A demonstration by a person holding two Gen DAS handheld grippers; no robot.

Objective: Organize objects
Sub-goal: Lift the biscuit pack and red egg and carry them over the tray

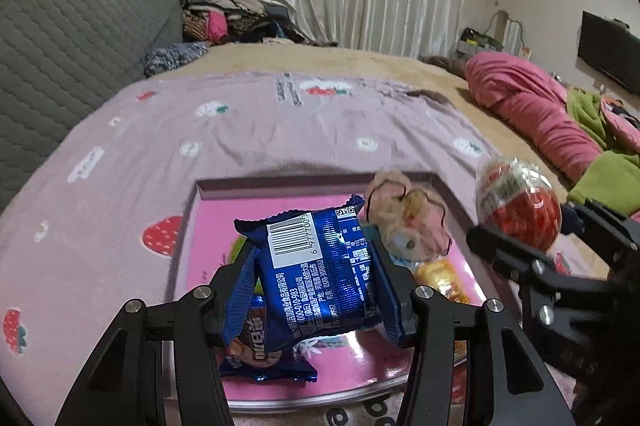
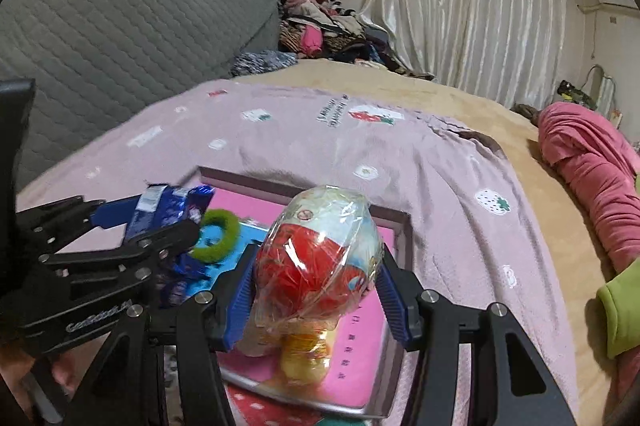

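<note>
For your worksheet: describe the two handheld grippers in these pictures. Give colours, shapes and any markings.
Both the left gripper and the right gripper are black angular linkage frames joined by round silver bolts. Each finger carries a ribbed blue pad. White lettering, too blurred to read surely, marks the left gripper's side in the right wrist view.

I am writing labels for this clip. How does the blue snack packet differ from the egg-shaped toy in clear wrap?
The blue snack packet is flat, foil-shiny, with a barcode; the egg-shaped toy is round, red and white, under crinkled clear film. The packet sits in the left hand-held gripper, the egg in the right hand-held gripper. Both are clamped above the pink tray.
</note>
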